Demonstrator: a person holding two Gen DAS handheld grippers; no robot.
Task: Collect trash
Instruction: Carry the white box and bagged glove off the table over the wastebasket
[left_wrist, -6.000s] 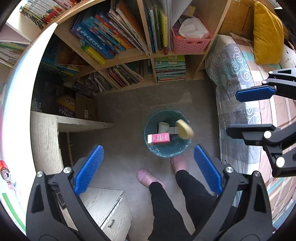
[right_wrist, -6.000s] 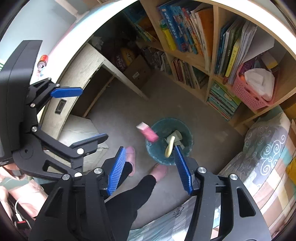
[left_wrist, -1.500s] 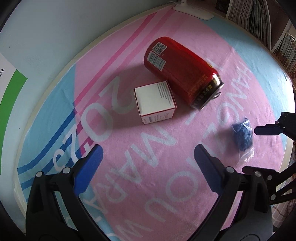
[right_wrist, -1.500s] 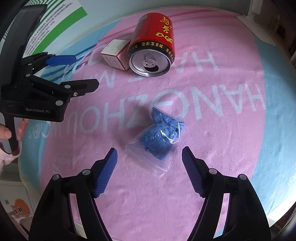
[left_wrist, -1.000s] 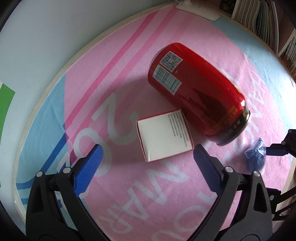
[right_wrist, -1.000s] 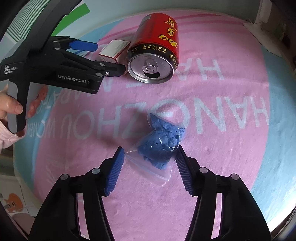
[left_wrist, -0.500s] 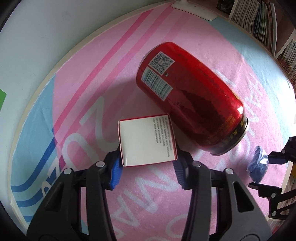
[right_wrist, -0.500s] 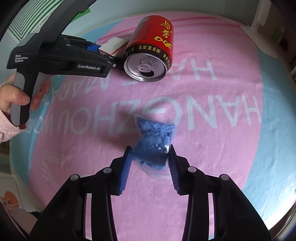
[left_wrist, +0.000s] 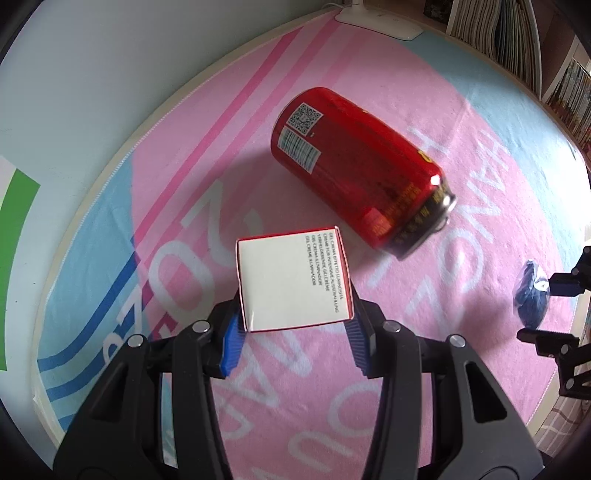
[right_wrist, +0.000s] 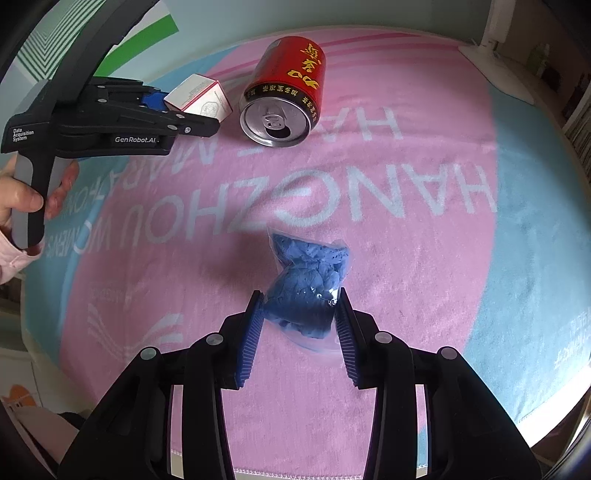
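Note:
A small white box (left_wrist: 291, 277) with red edges sits between the blue pads of my left gripper (left_wrist: 294, 317), which is shut on it just above the pink mat. A red drink can (left_wrist: 362, 184) lies on its side just beyond the box, free of both grippers. In the right wrist view my right gripper (right_wrist: 301, 314) is shut on a clear plastic bag of crumpled blue material (right_wrist: 306, 280), its pads pressing both sides. The can (right_wrist: 284, 99) shows its open top there, with the left gripper (right_wrist: 188, 107) and the box (right_wrist: 195, 96) to its left.
Everything lies on a pink and light-blue mat (right_wrist: 424, 184) with large white lettering. A white lamp base (left_wrist: 380, 22) stands at the mat's far edge, with bookshelves (left_wrist: 517, 44) behind it. A person's hand (right_wrist: 22, 199) holds the left gripper's handle.
Both grippers went from open to shut: the left onto the white box, the right onto the blue bag. Both objects have since moved a little off their spots on the mat.

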